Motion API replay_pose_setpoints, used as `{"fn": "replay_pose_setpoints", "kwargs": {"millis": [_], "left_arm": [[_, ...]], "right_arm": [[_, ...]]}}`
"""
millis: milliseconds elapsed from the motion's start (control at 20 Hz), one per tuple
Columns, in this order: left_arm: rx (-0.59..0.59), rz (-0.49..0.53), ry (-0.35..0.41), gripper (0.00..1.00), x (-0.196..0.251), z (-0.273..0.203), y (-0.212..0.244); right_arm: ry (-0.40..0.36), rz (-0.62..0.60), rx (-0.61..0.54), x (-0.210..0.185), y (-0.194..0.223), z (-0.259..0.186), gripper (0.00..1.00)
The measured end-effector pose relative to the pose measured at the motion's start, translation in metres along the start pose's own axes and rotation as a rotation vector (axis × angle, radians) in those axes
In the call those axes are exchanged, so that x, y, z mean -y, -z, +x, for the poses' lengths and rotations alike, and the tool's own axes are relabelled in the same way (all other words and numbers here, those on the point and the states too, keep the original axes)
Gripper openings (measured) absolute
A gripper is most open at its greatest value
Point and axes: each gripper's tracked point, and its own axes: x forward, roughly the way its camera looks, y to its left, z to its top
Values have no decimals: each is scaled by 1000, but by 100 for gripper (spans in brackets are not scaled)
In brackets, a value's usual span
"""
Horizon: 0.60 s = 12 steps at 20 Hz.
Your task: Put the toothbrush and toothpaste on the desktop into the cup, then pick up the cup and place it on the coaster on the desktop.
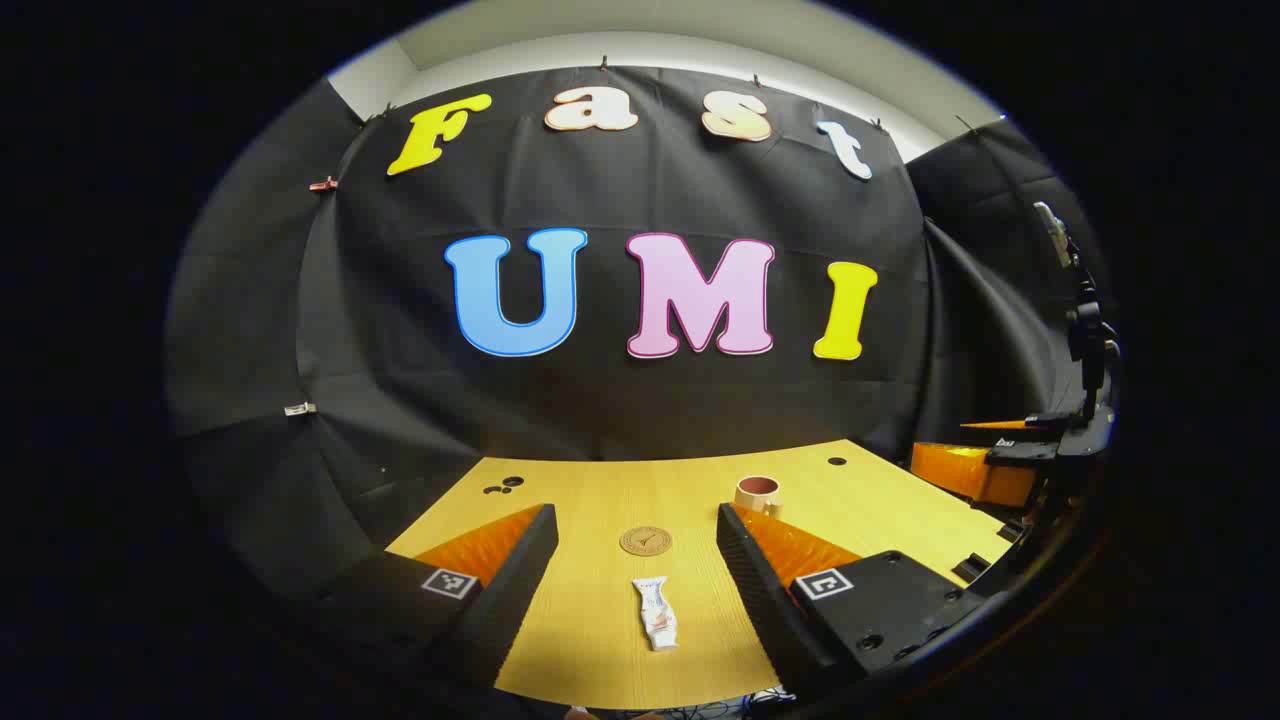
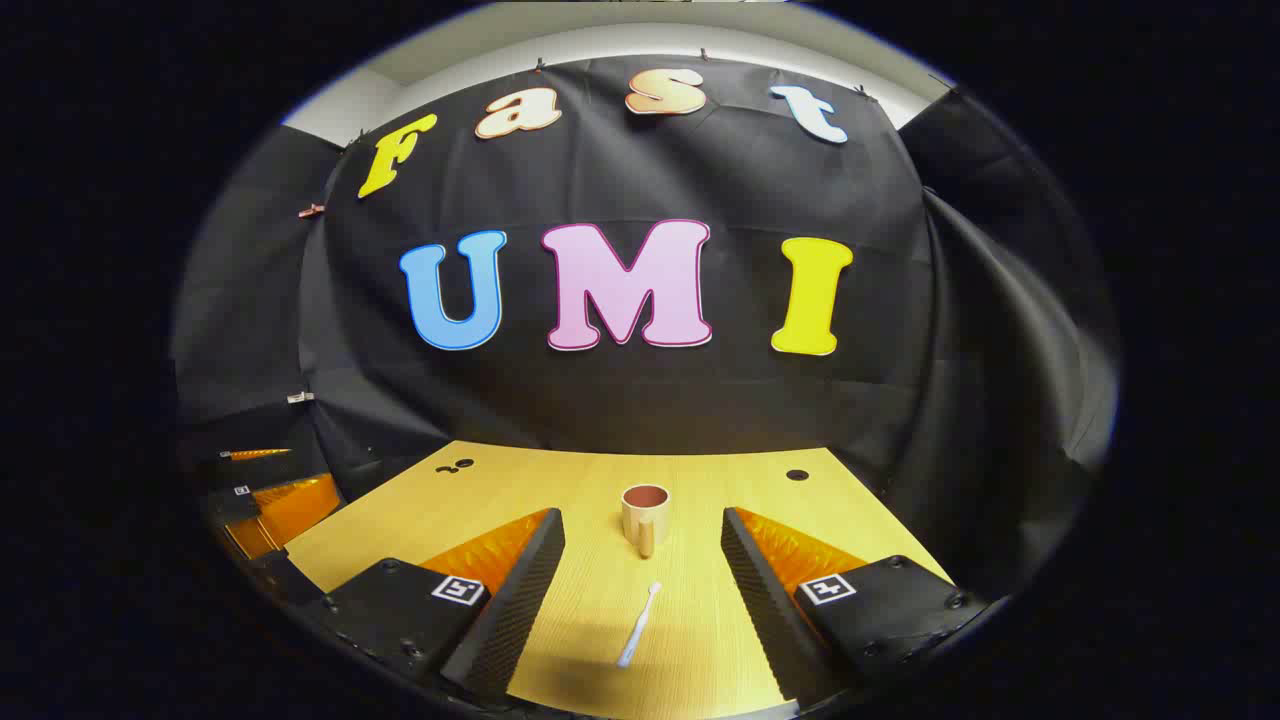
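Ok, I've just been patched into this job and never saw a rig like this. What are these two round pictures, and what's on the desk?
Each picture comes from a camera riding on a handheld two-finger gripper, looking forward along its own fingers. A person carries one gripper in each hand.

The left gripper view shows the left gripper open and holding nothing. Between its fingers on the wooden desktop lies the toothpaste, with the round coaster just beyond it and the cup farther back to the right. The other gripper shows at the right edge.

The right gripper view shows the right gripper, also open and empty. The toothbrush lies between its fingers, with the cup standing behind it.

Nothing is in the cup yet as far as I can see.
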Motion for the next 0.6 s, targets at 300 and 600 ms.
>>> {"fn": "replay_pose_setpoints", "kwargs": {"millis": [300, 600], "left_arm": [[-20, 11, 11, 99, 5, 11, 6], [-40, 11, 11, 99, 3, 22, 12]], "right_arm": [[0, 9, -13, 6, 3, 12, 97], [10, 18, -32, 11, 7, 22, 97]]}}
